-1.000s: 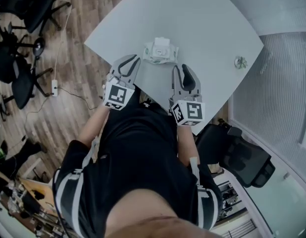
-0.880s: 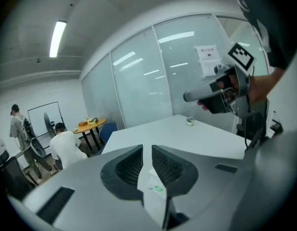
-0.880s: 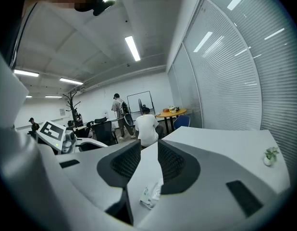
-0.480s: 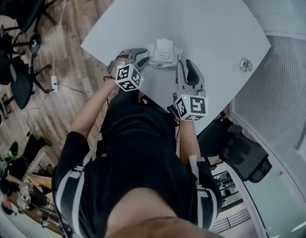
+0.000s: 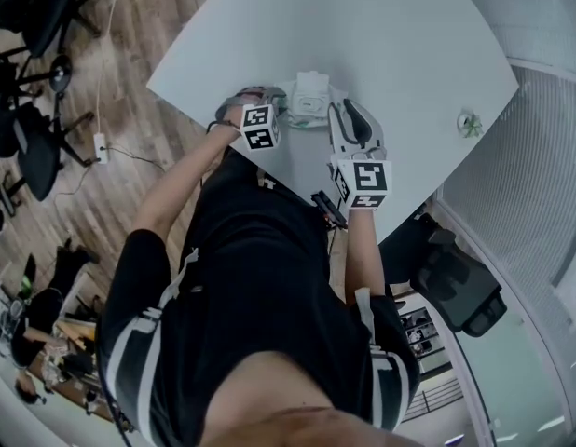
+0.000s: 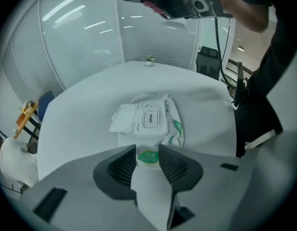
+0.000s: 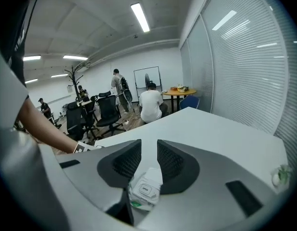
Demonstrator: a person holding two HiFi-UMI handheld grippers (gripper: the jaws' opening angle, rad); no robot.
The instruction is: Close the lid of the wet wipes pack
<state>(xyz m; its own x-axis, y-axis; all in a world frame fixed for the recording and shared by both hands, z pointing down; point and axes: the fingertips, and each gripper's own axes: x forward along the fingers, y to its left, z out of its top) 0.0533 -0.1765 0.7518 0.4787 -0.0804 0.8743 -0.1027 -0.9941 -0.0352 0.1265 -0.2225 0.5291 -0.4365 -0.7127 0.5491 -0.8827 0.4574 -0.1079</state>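
Observation:
The white wet wipes pack (image 5: 309, 101) lies on the white table (image 5: 400, 35). Its lid (image 6: 123, 118) is flipped open to the left, beside the flap marked OPEN (image 6: 151, 119). My left gripper (image 5: 269, 110) points steeply down at the pack's near end. Its jaws are opening, and the pack's green label (image 6: 148, 158) shows between the tips of the left gripper (image 6: 147, 158) with no pad pressing on it. My right gripper (image 5: 349, 124) hovers at the pack's right side. The jaws of the right gripper (image 7: 148, 155) are closing with nothing gripped, and the pack (image 7: 146, 189) lies just beyond them.
A small green-and-white object (image 5: 469, 122) sits near the table's right edge. Office chairs (image 5: 36, 147) stand on the wood floor at the left, and a black chair (image 5: 456, 287) stands at the right. People (image 7: 151, 105) are in the background. The table's near edge is close to my body.
Both grippers moved forward to the pack. The left one dropped, tipped downward and opened its jaws at the pack's left end. The right one slid up along the pack's right side.

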